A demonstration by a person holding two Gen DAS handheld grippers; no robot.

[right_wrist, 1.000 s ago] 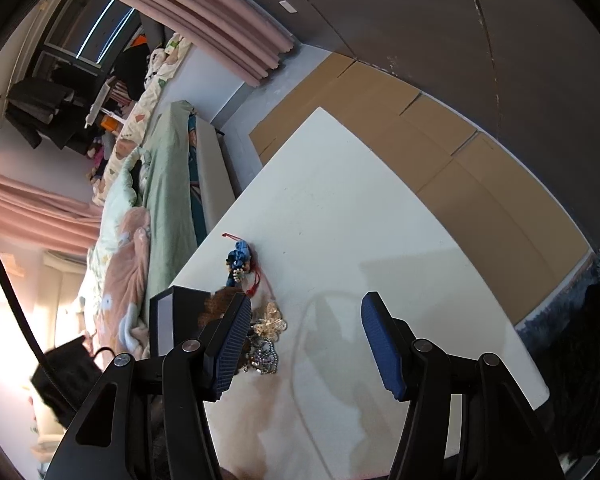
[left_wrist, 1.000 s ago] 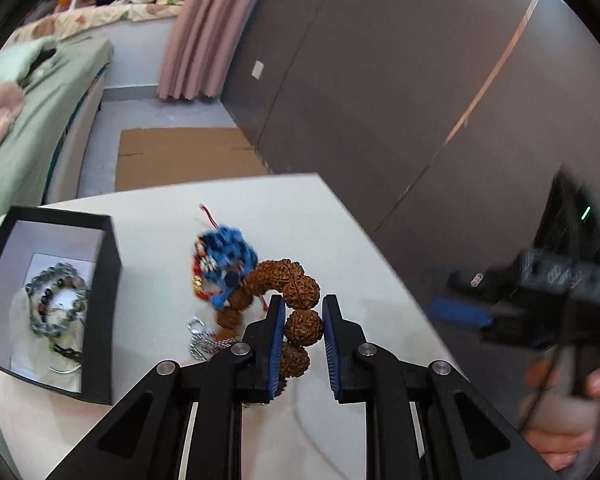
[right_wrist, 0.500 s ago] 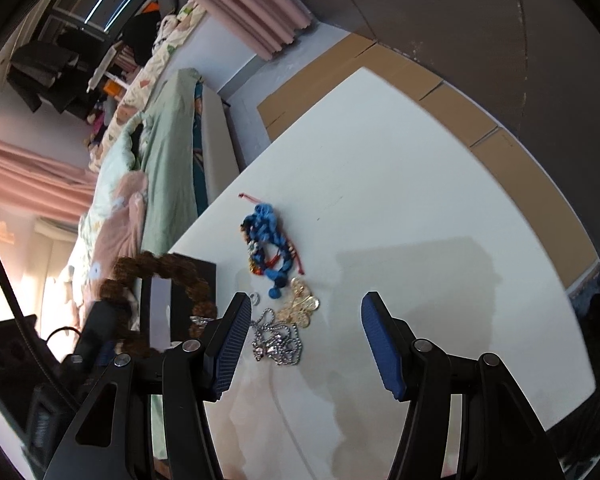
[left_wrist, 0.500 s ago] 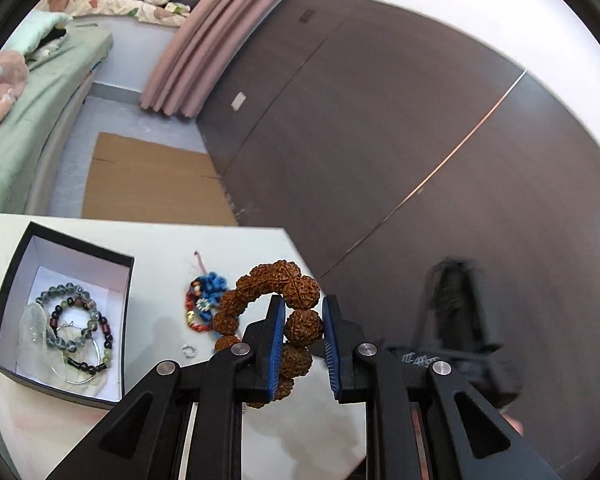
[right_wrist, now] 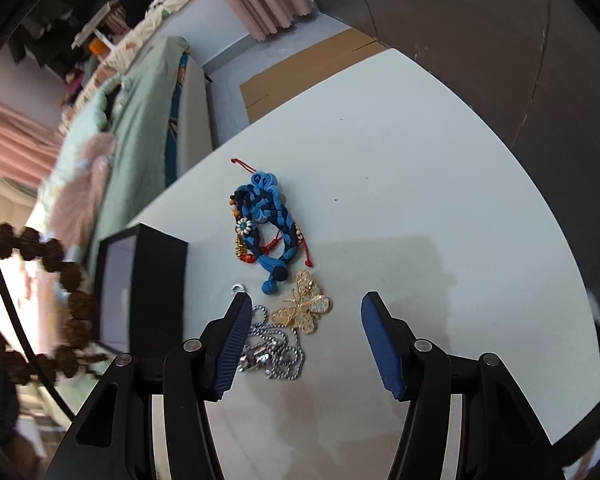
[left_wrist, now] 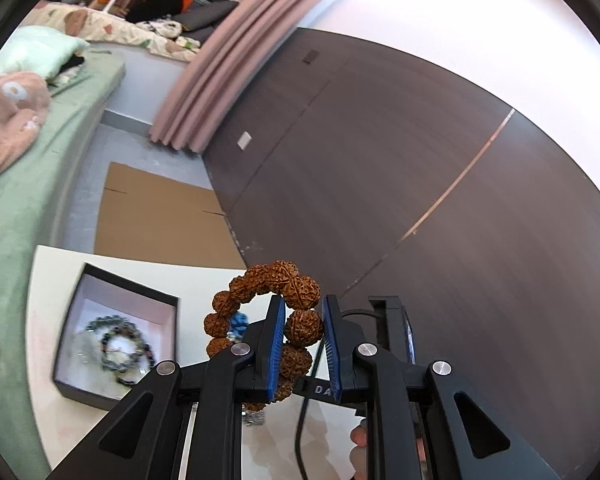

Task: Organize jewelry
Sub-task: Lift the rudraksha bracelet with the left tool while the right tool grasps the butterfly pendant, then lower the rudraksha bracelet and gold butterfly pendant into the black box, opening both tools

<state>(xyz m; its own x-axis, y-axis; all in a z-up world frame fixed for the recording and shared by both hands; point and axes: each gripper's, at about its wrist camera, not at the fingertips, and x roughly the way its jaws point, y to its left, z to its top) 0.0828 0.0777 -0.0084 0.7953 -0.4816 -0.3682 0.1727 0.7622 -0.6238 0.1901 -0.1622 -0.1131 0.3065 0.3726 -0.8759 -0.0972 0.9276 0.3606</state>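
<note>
Your left gripper (left_wrist: 303,330) is clamped on one bead of the brown seed-bead bracelet (left_wrist: 274,284), blue pads pressing it from both sides, and the rest of the loop arcs up and off to the left of the fingers, clear of the white table (left_wrist: 204,280). Down and left of those fingers sits the black box (left_wrist: 116,332), open, white inside, with several dark and greenish beaded bracelets (left_wrist: 116,346) lying in it; they're blurred, so the count is unclear. Just beyond your left fingers, part of your other gripper's black body shows.

Your right gripper (right_wrist: 304,340) has its fingers well apart, nothing between the pads. Right ahead, between them, lies the gold butterfly brooch (right_wrist: 304,306); the silver ball chain (right_wrist: 274,354) is bunched against the left finger. Farther out lies the blue braided bracelet (right_wrist: 266,224) with red cords. Left of that finger stands the box wall (right_wrist: 160,284), and the held bracelet (right_wrist: 70,300) hangs at the far left edge.
</note>
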